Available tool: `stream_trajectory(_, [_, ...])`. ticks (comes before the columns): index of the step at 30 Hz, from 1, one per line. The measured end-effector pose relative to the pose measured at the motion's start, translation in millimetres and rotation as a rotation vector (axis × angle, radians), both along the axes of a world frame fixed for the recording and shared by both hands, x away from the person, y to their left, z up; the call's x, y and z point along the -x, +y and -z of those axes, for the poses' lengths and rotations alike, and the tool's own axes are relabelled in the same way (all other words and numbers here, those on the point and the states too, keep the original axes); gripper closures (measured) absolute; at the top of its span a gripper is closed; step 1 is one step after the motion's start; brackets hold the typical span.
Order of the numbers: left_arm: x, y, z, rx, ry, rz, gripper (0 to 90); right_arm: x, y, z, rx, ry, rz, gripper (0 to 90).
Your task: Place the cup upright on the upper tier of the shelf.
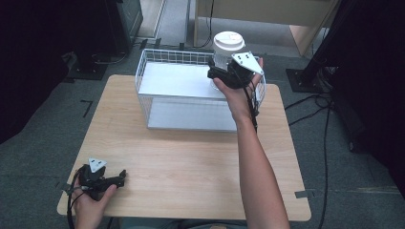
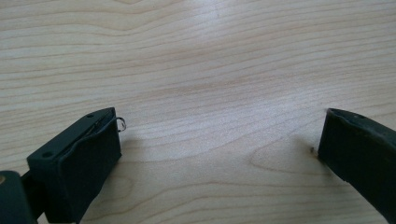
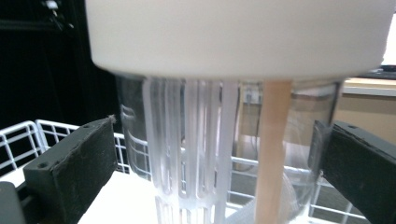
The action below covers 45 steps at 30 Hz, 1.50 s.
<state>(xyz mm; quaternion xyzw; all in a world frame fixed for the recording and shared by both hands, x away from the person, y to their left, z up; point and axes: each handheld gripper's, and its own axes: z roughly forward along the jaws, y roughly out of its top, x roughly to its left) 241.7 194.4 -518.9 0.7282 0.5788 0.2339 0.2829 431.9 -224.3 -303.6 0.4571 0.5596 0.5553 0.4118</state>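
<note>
The left gripper [image 1: 120,177] rested near the table's [image 1: 191,162] front left edge, jaws wide and empty over bare wood. Open tabletop lay between it and the wire basket [image 1: 157,57]. At the basket's right end, the right gripper [image 1: 216,72] clasped a clear, white-lidded cup [image 1: 228,43], whose base was hidden.

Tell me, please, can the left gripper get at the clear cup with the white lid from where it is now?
Probably not without moving: the left gripper rests at the table's near edge, open over bare wood, while the cup stands far across in the wire basket, between the right gripper's jaws.
</note>
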Motion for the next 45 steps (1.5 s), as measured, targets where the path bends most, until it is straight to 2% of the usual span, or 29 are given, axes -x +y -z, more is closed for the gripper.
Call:
stream_trajectory(1, [0.0, 0.0, 0.0, 0.000, 0.000, 0.000, 0.0, 0.0, 0.5, 0.4, 0.009, 0.002, 0.018, 0.0])
stream_trajectory(4, [0.0, 0.0, 0.0, 0.000, 0.000, 0.000, 0.0, 1.0, -1.0, 1.5, 0.017, 0.016, 0.027, 0.0])
stream_trajectory(11, [0.0, 0.0, 0.0, 0.000, 0.000, 0.000, 0.0, 9.1, -8.4, 0.9, 0.000, 0.025, -0.002, 0.0])
stream_trajectory(13, [0.0, 0.0, 0.0, 0.000, 0.000, 0.000, 0.0, 12.5, -9.9, 0.1, 0.011, 0.018, -0.001, 0.0])
stream_trajectory(19, [0.0, 0.0, 0.0, 0.000, 0.000, 0.000, 0.0, 26.0, -16.9, -1.4, -0.006, -0.021, -0.027, 0.0])
stream_trajectory(24, [0.0, 0.0, 0.0, 0.000, 0.000, 0.000, 0.0, 34.8, -19.7, 4.0, 0.008, -0.028, -0.038, 0.0])
stream_trajectory(32, [0.0, 0.0, 0.0, 0.000, 0.000, 0.000, 0.0, 50.2, -30.7, 13.5, -0.002, -0.025, -0.062, 0.0])
stream_trajectory(39, [-0.8, -1.4, 0.3, 0.004, -0.004, -0.007, 0.0, 66.8, -36.5, 18.0, 0.005, -0.046, -0.083, 0.0])
stream_trajectory(45, [-0.8, -1.3, 0.2, 0.002, -0.002, -0.005, 0.0, 79.6, -39.4, 31.6, 0.013, -0.038, -0.103, 0.0])
